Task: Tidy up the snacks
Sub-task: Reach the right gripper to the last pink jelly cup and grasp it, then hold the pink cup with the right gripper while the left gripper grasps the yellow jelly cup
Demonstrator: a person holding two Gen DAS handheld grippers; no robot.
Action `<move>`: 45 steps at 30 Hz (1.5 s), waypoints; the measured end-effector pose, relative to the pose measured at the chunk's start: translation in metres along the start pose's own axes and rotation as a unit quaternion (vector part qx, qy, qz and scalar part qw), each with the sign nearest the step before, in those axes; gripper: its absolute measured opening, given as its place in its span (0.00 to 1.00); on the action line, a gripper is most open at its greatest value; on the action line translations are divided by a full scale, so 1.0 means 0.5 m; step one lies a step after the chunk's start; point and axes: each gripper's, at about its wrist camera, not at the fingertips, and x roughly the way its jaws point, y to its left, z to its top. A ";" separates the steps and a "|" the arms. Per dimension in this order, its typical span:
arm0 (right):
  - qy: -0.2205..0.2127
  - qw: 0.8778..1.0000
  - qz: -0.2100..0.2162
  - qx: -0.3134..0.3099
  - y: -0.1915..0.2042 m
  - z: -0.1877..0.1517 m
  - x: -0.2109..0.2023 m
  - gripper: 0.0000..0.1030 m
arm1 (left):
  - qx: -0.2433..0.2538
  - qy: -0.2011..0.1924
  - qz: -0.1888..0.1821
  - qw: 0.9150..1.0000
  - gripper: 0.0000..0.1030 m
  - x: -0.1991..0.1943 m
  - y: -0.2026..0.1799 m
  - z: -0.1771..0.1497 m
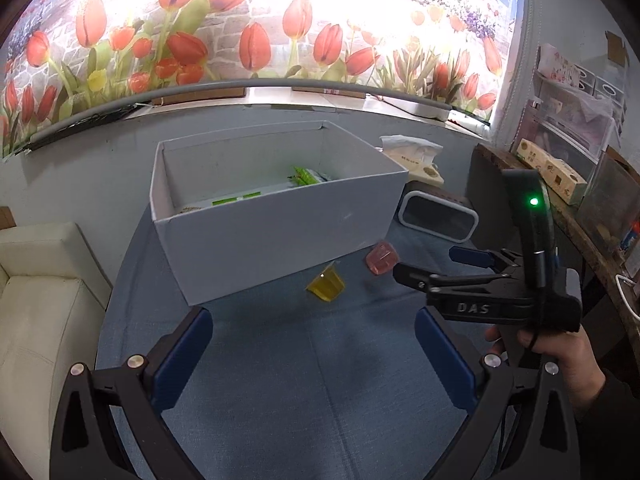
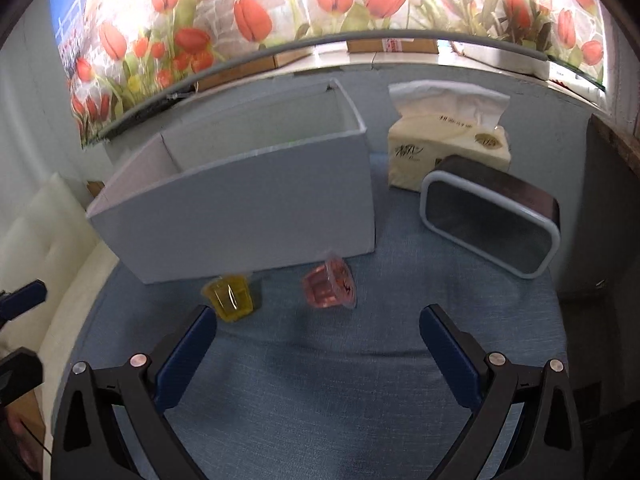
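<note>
Yellow jelly cup (image 2: 231,297) just beyond wide-spread, empty right fingers (image 2: 186,354), pink cup (image 2: 330,286) beside.

Left gripper (image 1: 314,354): jaws standing wide apart, blue pads facing each other, nothing between them; tilting forward and down.

Right gripper (image 2: 316,348): jaws likewise spread wide, holding nothing. From the left wrist view it is sitting to the right, level, jaws pointing left; the right hand (image 1: 560,360) is wrapping its handle from below, green indicator lit.
</note>
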 end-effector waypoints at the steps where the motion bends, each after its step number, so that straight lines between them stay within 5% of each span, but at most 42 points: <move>1: 0.002 1.000 -0.005 -0.006 0.004 0.000 0.008 1.00 | -0.003 0.003 -0.001 1.000 1.00 0.001 0.003 -0.005; 6: 0.039 0.999 -0.017 0.011 -0.009 0.014 0.075 1.00 | -0.010 0.017 0.002 1.000 1.00 0.005 0.018 -0.027; 16: 0.036 0.999 -0.030 0.005 -0.009 0.033 0.126 0.96 | -0.018 0.035 0.006 0.999 1.00 0.025 0.044 -0.054; 21: 0.053 0.998 -0.044 -0.013 0.001 0.036 0.149 0.44 | -0.017 0.045 0.010 0.999 1.00 0.041 0.051 -0.056; 32: 0.012 0.999 -0.032 -0.027 0.013 0.020 0.083 0.42 | -0.016 0.053 0.012 0.998 1.00 0.088 0.038 -0.041; 45: -0.047 0.998 -0.030 -0.028 -0.020 -0.032 -0.111 0.42 | -0.017 0.070 0.011 0.997 1.00 0.207 -0.017 -0.012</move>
